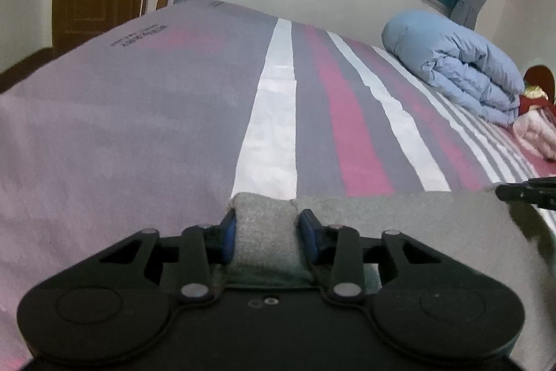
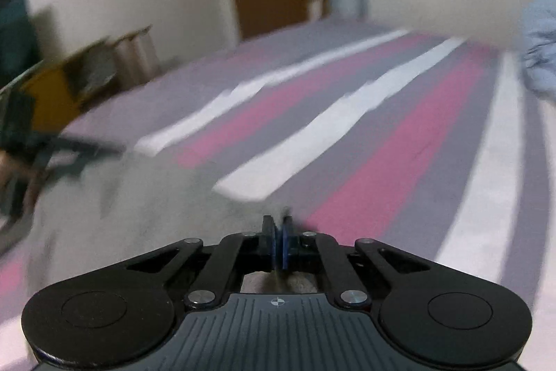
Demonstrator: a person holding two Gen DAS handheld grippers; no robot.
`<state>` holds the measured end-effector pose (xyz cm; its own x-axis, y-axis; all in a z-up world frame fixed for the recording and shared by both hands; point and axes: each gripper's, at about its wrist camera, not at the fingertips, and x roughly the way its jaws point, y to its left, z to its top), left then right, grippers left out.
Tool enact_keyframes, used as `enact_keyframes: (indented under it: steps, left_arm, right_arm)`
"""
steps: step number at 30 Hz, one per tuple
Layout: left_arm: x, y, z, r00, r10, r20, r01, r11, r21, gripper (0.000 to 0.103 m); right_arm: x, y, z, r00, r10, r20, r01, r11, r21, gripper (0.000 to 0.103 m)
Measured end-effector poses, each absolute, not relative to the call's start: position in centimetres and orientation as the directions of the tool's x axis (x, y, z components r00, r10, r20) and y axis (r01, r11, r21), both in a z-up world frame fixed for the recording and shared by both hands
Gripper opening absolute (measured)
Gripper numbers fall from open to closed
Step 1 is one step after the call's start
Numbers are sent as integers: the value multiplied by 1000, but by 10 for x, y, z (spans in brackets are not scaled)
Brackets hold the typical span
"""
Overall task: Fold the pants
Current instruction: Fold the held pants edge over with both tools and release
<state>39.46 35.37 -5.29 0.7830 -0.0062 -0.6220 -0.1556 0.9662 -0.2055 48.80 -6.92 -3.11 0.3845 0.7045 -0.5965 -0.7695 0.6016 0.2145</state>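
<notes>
gripping grey pants (image 1: 267,232) in both tongs, held level.

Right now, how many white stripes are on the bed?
2 wide ones: one white stripe runs up the middle, another white stripe lies right of it. Thinner ones near the blue quilt may be partly hidden.

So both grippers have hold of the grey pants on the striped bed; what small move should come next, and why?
Probably carry the held edge forward together, then lay it down. The left gripper pinches a thick bunch of the grey pants, the right gripper is shut on their edge, and the striped bedsheet ahead lies flat. The right view is blurred, so this is tentative.
</notes>
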Motion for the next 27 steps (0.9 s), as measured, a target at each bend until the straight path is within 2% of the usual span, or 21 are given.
enact_keyframes:
  steps: [2,4,6,8,9,13,16,19,21,23,27]
  left_arm:
    - [395,351,-54,779,12,-627,-165,969,-186,29]
    - [394,350,-52,775,34,-631,-174,972,-161,33]
    - [389,349,-47,778,64,-625,-187,973,-133,33]
    - [376,351,-33,802,130,-583,-241,964,-117,30]
    - [368,352,-25,816,151,-558,-264,956,-127,29]
    - [336,323,-2,878,150,-454,-234,963,-133,29]
    - [333,287,-17,868,104,-486,-167,982,-87,30]
    - [340,272,-49,808,114,-578,-170,985,-43,31]
    - [336,275,-61,819,120,-562,-171,985,-39,31]
    - [334,277,-58,816,118,-566,-172,984,-43,31]
    - [332,276,-54,804,120,-582,-164,986,-23,30]
  right_arm:
    - [490,-55,-56,352,637,-686,-753,628,197,3]
    - [488,-54,-60,388,633,-670,-734,652,191,3]
    - [489,-65,-51,401,652,-643,-697,673,247,11]
    - [478,-88,-36,479,658,-581,-649,711,270,34]
    - [470,-103,-27,503,664,-553,-632,719,289,36]
    - [430,-150,-11,574,652,-496,-601,746,286,36]
    - [413,-161,-21,543,660,-520,-585,741,330,36]
    - [399,-163,-31,531,629,-568,-565,762,316,36]
    - [401,-176,-42,547,565,-618,-518,808,280,35]
    - [406,-208,-41,593,509,-624,-446,853,272,28]
    - [418,-297,-40,672,351,-652,-270,936,226,27]
